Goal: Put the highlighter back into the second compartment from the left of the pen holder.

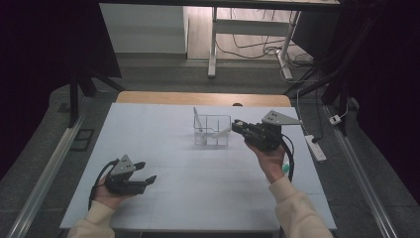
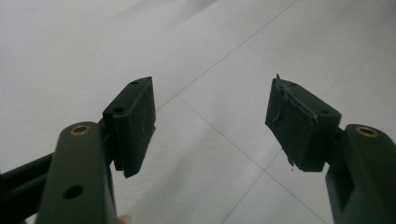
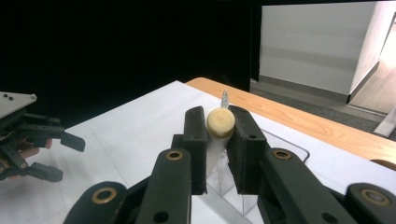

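Note:
A clear plastic holder [image 1: 212,130] with open compartments stands at the middle back of the white table. My right gripper [image 1: 236,127] hovers at its right side, shut on a slim white tube [image 1: 223,133] that slants down into the holder. In the right gripper view the tube's round cream end [image 3: 220,122] sits clamped in my right gripper [image 3: 220,136], with the holder's clear walls [image 3: 286,145] below. My left gripper [image 1: 147,171] rests low at the front left, open and holding nothing. The left gripper view shows my left gripper [image 2: 210,121] spread wide over bare table.
The white table top [image 1: 198,188] has a wooden strip [image 1: 198,97] along its far edge. Beyond it, the legs of a desk [image 1: 213,54] and some cables stand on the floor. A power strip [image 1: 315,147] lies off the table's right side.

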{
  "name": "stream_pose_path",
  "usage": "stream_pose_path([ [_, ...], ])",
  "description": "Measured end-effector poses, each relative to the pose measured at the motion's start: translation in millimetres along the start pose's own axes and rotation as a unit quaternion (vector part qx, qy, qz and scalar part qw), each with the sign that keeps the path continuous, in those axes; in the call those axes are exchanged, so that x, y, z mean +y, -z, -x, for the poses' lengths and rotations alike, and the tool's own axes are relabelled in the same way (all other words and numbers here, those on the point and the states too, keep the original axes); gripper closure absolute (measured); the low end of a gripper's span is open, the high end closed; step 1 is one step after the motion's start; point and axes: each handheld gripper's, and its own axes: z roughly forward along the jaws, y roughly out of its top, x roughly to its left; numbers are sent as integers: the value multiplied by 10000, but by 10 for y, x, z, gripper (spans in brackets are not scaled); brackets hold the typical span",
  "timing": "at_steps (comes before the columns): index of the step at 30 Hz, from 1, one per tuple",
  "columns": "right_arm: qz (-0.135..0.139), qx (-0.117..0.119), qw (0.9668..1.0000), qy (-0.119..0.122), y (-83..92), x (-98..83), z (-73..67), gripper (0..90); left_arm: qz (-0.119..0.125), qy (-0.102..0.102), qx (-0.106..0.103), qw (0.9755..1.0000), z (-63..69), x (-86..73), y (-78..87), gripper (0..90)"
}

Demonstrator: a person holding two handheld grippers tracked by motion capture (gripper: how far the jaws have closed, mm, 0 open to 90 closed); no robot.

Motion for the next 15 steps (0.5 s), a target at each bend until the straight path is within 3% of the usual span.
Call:
stream_pose_path([
  [15,4,-189,9998,47,-169,239,95,778,-40,30,-20,10000,-18,-7,-11,328],
])
